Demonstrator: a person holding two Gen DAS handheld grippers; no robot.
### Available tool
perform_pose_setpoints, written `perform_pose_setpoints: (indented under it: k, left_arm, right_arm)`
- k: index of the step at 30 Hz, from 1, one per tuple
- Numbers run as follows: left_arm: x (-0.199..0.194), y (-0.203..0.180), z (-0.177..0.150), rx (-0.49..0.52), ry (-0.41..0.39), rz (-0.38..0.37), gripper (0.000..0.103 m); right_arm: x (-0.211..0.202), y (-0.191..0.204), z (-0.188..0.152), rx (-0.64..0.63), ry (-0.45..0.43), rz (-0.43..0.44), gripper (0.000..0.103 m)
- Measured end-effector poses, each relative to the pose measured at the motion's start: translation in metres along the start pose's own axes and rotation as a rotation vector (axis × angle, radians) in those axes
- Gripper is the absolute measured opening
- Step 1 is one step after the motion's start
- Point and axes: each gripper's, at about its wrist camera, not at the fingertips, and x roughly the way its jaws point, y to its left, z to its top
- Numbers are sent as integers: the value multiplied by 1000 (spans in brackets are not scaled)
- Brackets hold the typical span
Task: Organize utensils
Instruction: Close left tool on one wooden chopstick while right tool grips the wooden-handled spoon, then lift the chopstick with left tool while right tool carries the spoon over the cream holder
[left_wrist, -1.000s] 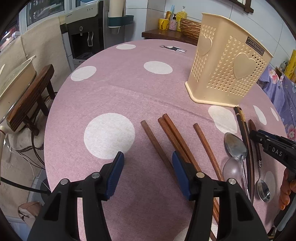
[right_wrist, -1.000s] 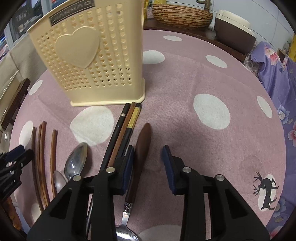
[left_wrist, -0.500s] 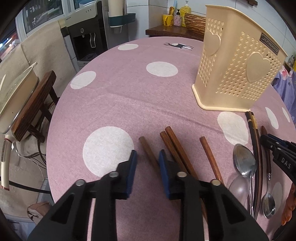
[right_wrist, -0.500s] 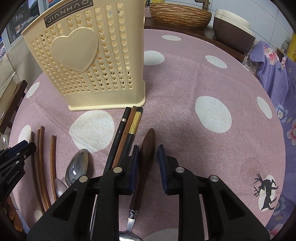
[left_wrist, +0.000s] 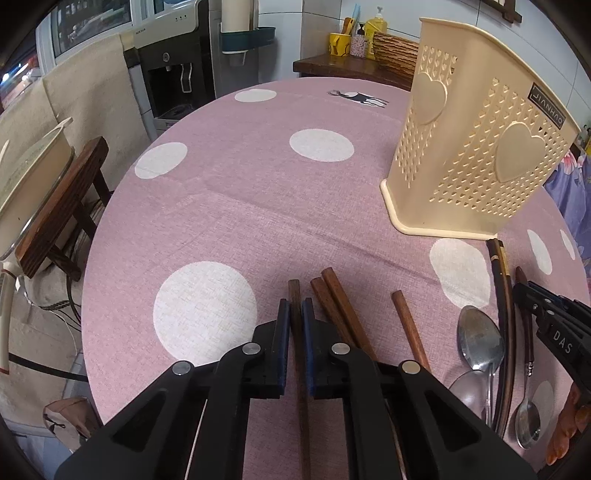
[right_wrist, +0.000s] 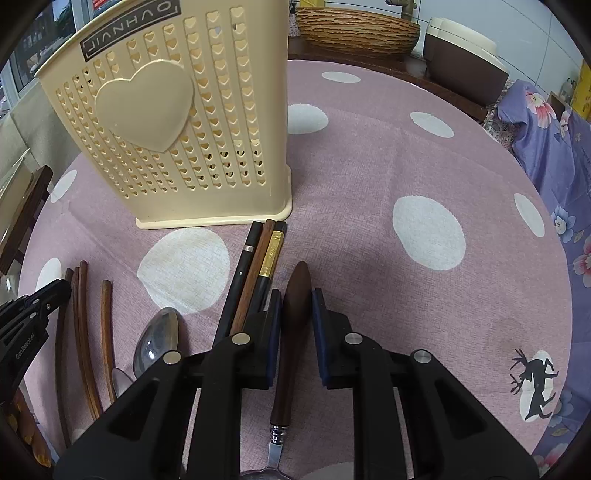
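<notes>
Left wrist: left tongs (left_wrist: 294, 325) clamp wooden chopstick (left_wrist: 294, 295); right tongs (right_wrist: 294, 314) clamp wooden-handled spoon (right_wrist: 295, 291).

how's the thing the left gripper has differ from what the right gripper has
The left gripper is shut on a plain wooden chopstick, thin and straight throughout. The right gripper is shut on a wooden-handled spoon, whose darker handle is wider, tapered, and ends in metal. Both lie flat on the tablecloth.
</notes>
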Motion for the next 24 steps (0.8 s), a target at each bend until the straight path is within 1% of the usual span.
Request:
perform_pose_setpoints:
  k: [5, 11, 17, 21, 24]
  left_arm:
    - [-11, 0, 4, -4, -33, -25, 8]
    - [-38, 2, 12, -13, -90, -98, 8]
    - [-76, 6, 21, -15, -176, -184, 8]
    - [-110, 10, 29, -6, -264, -215, 8]
    - [-130, 9, 31, 10, -324, -216, 8]
  right_arm:
    - [-10, -6, 0, 14, -38, 31, 17]
    - [-34, -10, 3, 9, -115, 74, 16]
    - [-64, -18, 5, 7, -186, 117, 16]
    - [-89, -29, 7, 6, -238, 138, 16]
    - [-106, -33, 5, -1, -271, 151, 16]
